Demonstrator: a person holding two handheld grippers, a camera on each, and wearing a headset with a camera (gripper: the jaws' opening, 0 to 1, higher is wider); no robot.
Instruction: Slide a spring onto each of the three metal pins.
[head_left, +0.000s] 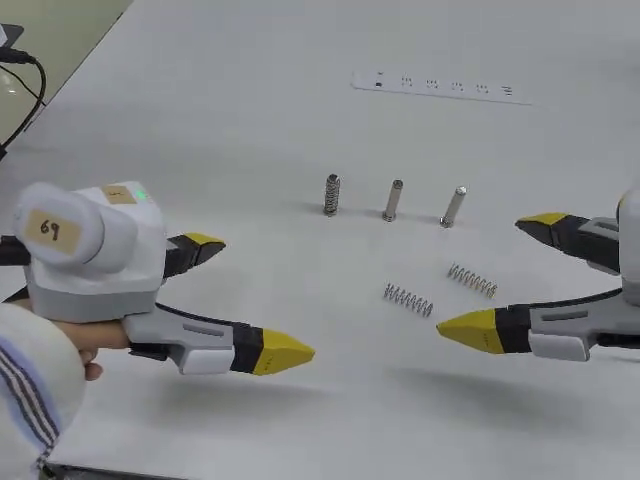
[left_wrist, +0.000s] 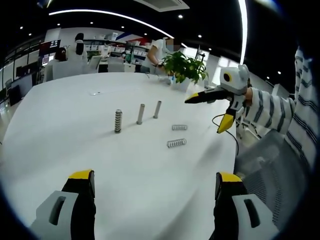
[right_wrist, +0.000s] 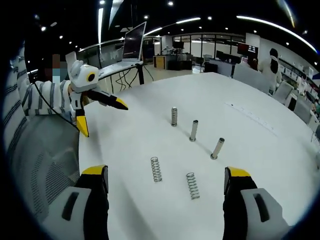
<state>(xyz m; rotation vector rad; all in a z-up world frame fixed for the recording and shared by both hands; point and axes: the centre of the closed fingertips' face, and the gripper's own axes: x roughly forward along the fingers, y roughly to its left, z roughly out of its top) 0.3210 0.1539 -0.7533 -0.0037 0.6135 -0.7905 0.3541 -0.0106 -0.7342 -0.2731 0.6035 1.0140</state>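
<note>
- Left gripper (head_left: 258, 296) and right gripper (head_left: 483, 273): jaws spread wide, nothing held.
- One loose spring (head_left: 408, 298) and a second spring (head_left: 472, 280) lay centre-right in the head view, below the pins.
- Left pin (head_left: 332, 195) already carried a spring (other two bare).
- I judged the springs light, squashy and apt to roll, so I would pinch gently near one end.

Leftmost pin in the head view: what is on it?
A spring stands upright around it, covering nearly its full height. The coils hide the shaft underneath. The middle pin and right pin are bare.
</note>
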